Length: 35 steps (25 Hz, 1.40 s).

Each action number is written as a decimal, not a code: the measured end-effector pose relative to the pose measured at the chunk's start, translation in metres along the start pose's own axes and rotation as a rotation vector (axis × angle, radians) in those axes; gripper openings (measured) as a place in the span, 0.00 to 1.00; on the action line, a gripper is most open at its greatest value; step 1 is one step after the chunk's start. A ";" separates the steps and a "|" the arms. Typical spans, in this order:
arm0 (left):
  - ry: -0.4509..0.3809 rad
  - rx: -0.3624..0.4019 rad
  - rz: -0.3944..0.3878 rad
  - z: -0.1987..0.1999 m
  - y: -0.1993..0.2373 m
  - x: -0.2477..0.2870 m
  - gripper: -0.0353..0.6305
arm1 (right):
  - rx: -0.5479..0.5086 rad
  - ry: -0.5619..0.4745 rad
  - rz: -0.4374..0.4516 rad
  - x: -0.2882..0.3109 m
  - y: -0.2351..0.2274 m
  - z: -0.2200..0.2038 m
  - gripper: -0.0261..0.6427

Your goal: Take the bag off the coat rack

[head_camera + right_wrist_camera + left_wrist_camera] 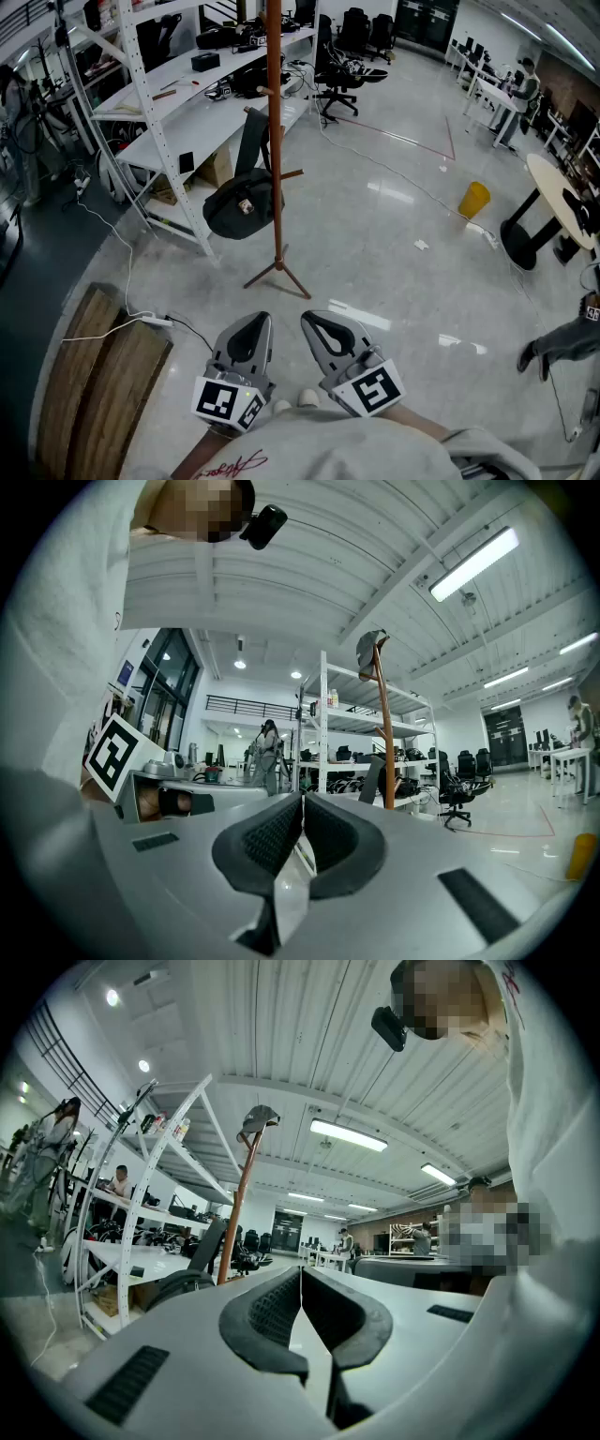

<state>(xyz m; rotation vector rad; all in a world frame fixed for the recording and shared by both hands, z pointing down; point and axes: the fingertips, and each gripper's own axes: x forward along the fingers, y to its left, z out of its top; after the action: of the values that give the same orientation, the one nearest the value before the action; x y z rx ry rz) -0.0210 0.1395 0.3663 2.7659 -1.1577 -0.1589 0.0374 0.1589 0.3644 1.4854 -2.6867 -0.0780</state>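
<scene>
A dark bag (241, 204) hangs by its strap from a peg of the wooden coat rack (275, 141), low beside the pole. In the left gripper view the bag (178, 1283) shows left of the pole (236, 1208); in the right gripper view its strap (371, 782) is by the pole (384, 733). A grey cap (260, 1117) tops the rack. My left gripper (246, 330) and right gripper (323, 325) are both shut and empty, held close to my body, well short of the rack.
White shelving (155, 103) with desks stands left of the rack. A cable and power strip (150, 320) lie on the floor beside a wooden bench (98, 375). A yellow bin (473, 199), a round table (553, 197) and a person's legs (562, 342) are to the right.
</scene>
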 end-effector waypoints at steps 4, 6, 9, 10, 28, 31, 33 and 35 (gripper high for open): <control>0.001 0.023 0.012 0.000 0.003 -0.003 0.08 | 0.010 -0.005 0.003 0.002 0.003 0.002 0.08; 0.002 0.025 0.011 0.000 0.003 -0.004 0.08 | 0.009 -0.004 0.002 0.003 0.004 0.001 0.08; -0.001 0.028 0.010 -0.001 0.004 -0.006 0.08 | 0.008 -0.003 0.002 0.003 0.006 0.000 0.08; -0.001 0.027 0.010 -0.001 0.004 -0.006 0.08 | 0.009 -0.004 0.002 0.003 0.007 0.000 0.08; -0.001 0.049 0.030 0.001 -0.011 0.000 0.08 | 0.002 -0.045 0.023 -0.007 -0.004 0.007 0.08; -0.006 0.044 0.038 -0.003 -0.016 0.003 0.08 | -0.009 -0.042 0.031 -0.010 -0.009 0.003 0.08; -0.003 0.040 0.045 -0.007 -0.017 0.005 0.08 | -0.015 -0.039 0.035 -0.012 -0.013 0.000 0.08; 0.003 0.038 0.052 -0.011 -0.020 0.006 0.08 | -0.015 -0.036 0.035 -0.014 -0.017 -0.002 0.08</control>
<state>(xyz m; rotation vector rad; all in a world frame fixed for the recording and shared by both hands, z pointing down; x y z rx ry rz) -0.0010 0.1497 0.3732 2.7640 -1.2434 -0.1279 0.0596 0.1612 0.3646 1.4459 -2.7334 -0.1234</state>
